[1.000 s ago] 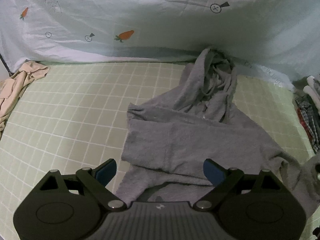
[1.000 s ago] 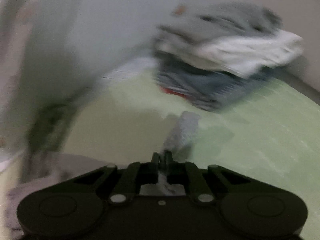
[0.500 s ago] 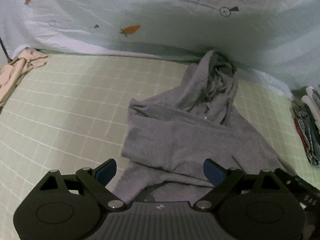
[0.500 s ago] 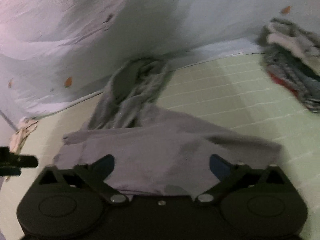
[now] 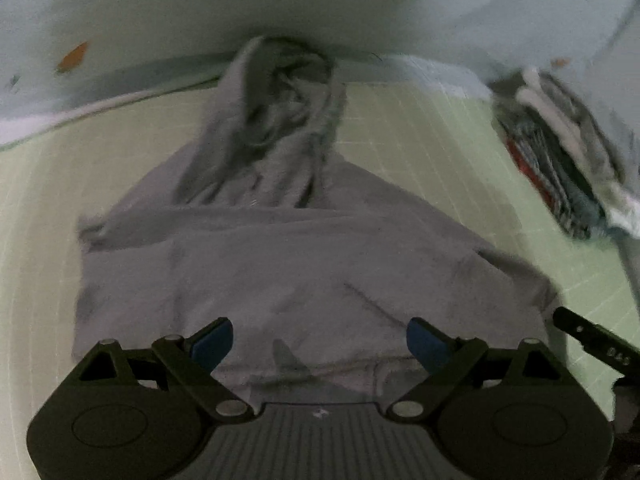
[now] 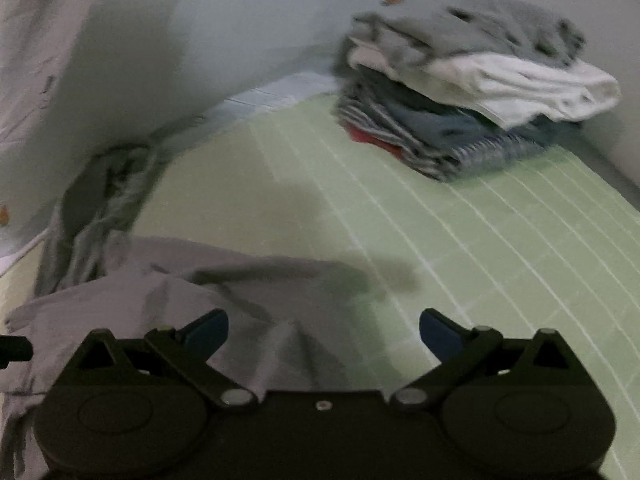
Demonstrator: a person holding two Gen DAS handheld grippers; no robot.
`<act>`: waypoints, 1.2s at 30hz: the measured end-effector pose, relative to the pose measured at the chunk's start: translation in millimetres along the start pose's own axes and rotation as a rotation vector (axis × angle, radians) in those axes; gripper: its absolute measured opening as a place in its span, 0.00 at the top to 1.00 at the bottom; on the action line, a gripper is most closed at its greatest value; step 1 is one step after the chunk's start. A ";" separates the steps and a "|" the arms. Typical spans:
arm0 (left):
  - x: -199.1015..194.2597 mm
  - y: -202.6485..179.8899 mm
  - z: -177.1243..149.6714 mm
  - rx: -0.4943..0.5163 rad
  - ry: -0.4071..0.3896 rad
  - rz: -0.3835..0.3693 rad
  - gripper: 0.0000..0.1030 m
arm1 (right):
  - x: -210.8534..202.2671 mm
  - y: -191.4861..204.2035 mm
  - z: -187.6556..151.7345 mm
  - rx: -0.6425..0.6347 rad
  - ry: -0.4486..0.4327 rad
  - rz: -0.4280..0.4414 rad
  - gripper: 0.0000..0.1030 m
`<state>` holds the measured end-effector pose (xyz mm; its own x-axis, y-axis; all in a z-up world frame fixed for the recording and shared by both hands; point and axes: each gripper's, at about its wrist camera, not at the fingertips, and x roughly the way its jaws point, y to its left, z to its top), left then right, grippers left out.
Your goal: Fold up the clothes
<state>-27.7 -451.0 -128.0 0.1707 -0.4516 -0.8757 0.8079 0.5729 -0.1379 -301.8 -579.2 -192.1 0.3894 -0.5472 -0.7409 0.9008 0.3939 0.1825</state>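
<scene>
A grey hoodie (image 5: 304,264) lies on the green checked mat, its hood (image 5: 280,112) bunched toward the back curtain and both sleeves folded across the body. My left gripper (image 5: 320,340) hovers open over the hoodie's lower hem, blue pads wide apart, nothing between them. In the right wrist view the hoodie's right side (image 6: 200,288) shows at lower left with the hood (image 6: 104,196) behind it. My right gripper (image 6: 324,332) stands open above the hoodie's right edge and the bare mat. Part of the right gripper (image 5: 592,344) pokes into the left wrist view at the lower right.
A stack of folded clothes (image 6: 472,92) sits at the back right of the mat (image 6: 460,248), also visible as a stack (image 5: 560,152) in the left wrist view. A pale curtain with carrot prints (image 5: 320,4) closes off the back.
The right gripper opened and let go of the grey sleeve, which now lies folded over the body. It then swung right. The left gripper shifted right over the hoodie and stayed open.
</scene>
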 end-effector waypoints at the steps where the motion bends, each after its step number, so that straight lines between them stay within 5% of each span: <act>1: 5.4 -4.8 2.7 0.022 0.002 -0.003 0.09 | 1.4 -2.7 -0.6 0.011 0.009 -0.009 0.00; 6: 28.7 -23.5 12.8 0.075 0.018 -0.080 0.12 | 5.9 -10.6 -3.5 0.043 0.032 -0.036 0.00; 9: 44.2 -34.3 20.0 0.115 0.022 -0.095 0.28 | 7.7 -11.5 -3.9 0.051 0.043 -0.046 0.00; 17: 71.9 -33.9 24.2 0.030 0.060 -0.061 0.47 | 10.7 -13.4 -6.3 0.064 0.066 -0.067 0.00; 23: 59.2 -20.6 20.5 -0.021 0.025 -0.039 0.98 | 1.5 -7.3 -7.8 0.049 0.052 -0.070 0.00; 36: -40.0 9.9 21.3 -0.039 -0.254 -0.023 1.00 | -30.0 14.1 -13.1 -0.010 -0.004 -0.066 0.00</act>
<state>-14.5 -441.9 -84.4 0.2928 -0.6197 -0.7282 0.7919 0.5840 -0.1785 -303.3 -547.5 -175.8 0.3301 -0.5754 -0.7483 0.9226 0.3644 0.1267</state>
